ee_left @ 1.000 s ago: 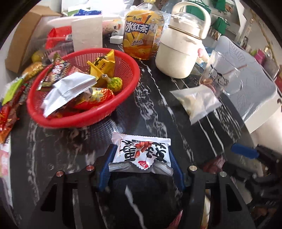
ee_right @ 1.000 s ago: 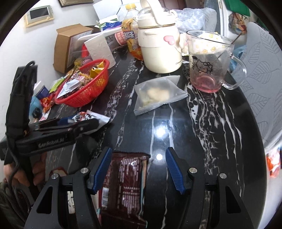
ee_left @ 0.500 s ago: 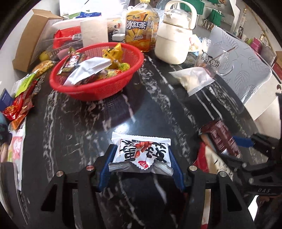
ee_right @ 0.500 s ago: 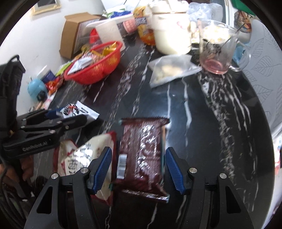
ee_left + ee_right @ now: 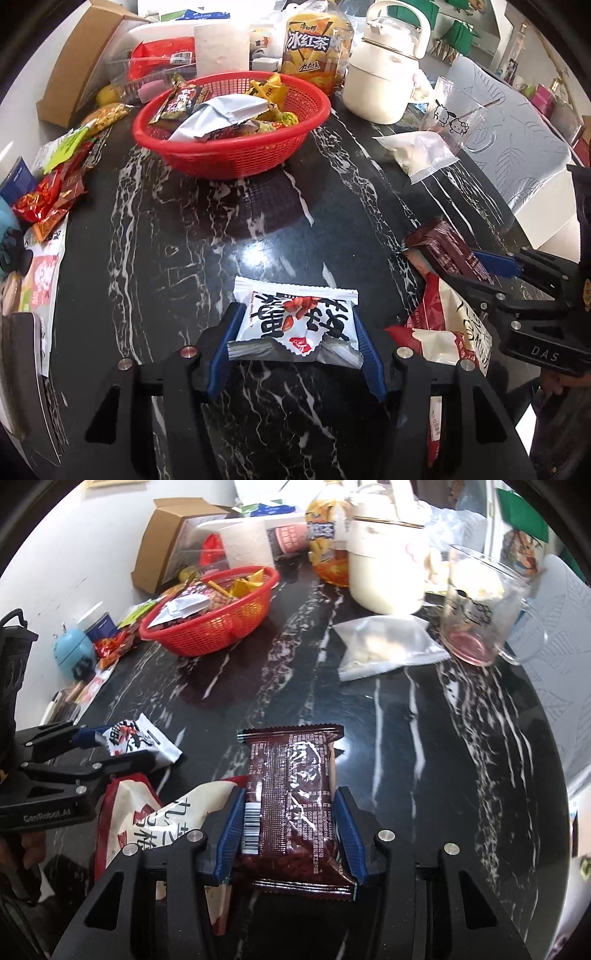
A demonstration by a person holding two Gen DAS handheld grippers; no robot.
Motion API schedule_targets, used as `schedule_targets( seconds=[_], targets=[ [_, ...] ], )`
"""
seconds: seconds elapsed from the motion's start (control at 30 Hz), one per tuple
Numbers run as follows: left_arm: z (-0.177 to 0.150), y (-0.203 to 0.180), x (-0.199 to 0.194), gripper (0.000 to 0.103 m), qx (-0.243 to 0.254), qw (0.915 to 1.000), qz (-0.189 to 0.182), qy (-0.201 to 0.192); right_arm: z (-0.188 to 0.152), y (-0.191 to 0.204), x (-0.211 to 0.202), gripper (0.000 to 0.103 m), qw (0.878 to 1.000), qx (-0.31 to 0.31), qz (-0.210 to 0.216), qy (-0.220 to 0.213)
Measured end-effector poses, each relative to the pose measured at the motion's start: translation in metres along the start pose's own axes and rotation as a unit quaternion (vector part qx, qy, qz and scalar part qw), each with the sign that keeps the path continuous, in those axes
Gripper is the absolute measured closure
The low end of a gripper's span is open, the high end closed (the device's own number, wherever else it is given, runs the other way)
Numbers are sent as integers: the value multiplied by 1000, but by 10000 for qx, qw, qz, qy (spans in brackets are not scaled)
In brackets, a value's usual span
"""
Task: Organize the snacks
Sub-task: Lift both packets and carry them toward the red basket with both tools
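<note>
We have a packet clamped in each gripper, basket next.
Left gripper point(image 5: 295, 341) jaws pinch the white snack packet point(image 5: 295, 317); right gripper point(image 5: 290, 834) jaws, just closing, clamp the brown snack packet point(image 5: 293, 797); both need carrying to the red basket point(image 5: 236, 155).

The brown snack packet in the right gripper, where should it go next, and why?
Probably lift it and carry it toward the red basket. The right gripper has just been closing, and its blue pads now press both sides of the brown snack packet. The basket already holds other snacks, with bare dark tabletop between.

cream kettle point(image 5: 382, 85), glass mug point(image 5: 476, 605), paper roll point(image 5: 221, 50)
</note>
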State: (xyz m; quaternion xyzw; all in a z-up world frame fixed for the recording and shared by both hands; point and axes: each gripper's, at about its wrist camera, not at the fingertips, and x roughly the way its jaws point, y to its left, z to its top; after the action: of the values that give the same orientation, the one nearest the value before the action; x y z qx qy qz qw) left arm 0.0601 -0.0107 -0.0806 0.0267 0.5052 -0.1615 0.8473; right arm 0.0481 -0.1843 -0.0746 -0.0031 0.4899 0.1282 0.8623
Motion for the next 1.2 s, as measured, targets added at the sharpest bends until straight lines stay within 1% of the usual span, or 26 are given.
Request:
schedule_targets(
  seconds=[0.17,0.23,0.27,0.33,0.43,0.5,0.53,0.57,0.67,0.73,0.77,0.8,0.87,0.9,0.93,0.97,1.1,1.2],
  targets=[
    [0,5,3,45,-74,9999,-116,103,8,10,3,55,9998,-217,51,-4],
    [-1,8,4,44,-120,9997,-172,117,10,14,6,55,9995,-327,-28,18],
    [-1,8,5,43,-91,9998,-158,125,11,16,8,55,9993,-379,-75,24],
    [-1,5,6,41,14,9999,-62,130,12,18,11,55,9990,-434,-40,82],
    [1,0,9,34,180,9997,100,138,13,19,13,54,9988,-465,-47,123],
    [1,-3,12,24,268,9995,121,148,11,18,13,50,9988,-461,-46,180],
    [2,-4,13,23,272,9994,117,152,10,16,14,45,9988,-435,-53,234],
    [1,-6,14,23,348,9991,188,158,9,14,14,42,9988,-394,-60,269],
    [0,-4,14,23,345,9992,168,119,5,9,11,36,9990,-350,-123,241],
    [-1,-3,11,33,335,9993,165,63,2,8,9,34,9989,-367,-183,225],
    [-3,-2,9,41,338,9994,124,-3,1,9,9,34,9987,-396,-209,235],
    [-4,-1,8,43,312,9995,74,-14,0,11,8,34,9984,-458,-228,257],
    [-5,0,6,44,285,9996,22,-63,-2,17,10,34,9965,-716,-294,306],
    [-6,0,6,46,274,9996,-19,-70,-2,20,10,36,9960,-790,-291,293],
    [-5,0,6,46,239,9997,-71,-75,-3,21,9,49,9956,-856,-254,275],
    [-6,0,5,46,175,9997,-134,-73,-3,24,9,51,9949,-946,-205,284],
    [-8,1,2,46,56,9998,-155,-99,-3,29,11,52,9942,-1030,-169,266],
    [-10,4,-1,46,-45,9997,-202,-133,-2,26,11,53,9957,-889,-96,240]
  ],
)
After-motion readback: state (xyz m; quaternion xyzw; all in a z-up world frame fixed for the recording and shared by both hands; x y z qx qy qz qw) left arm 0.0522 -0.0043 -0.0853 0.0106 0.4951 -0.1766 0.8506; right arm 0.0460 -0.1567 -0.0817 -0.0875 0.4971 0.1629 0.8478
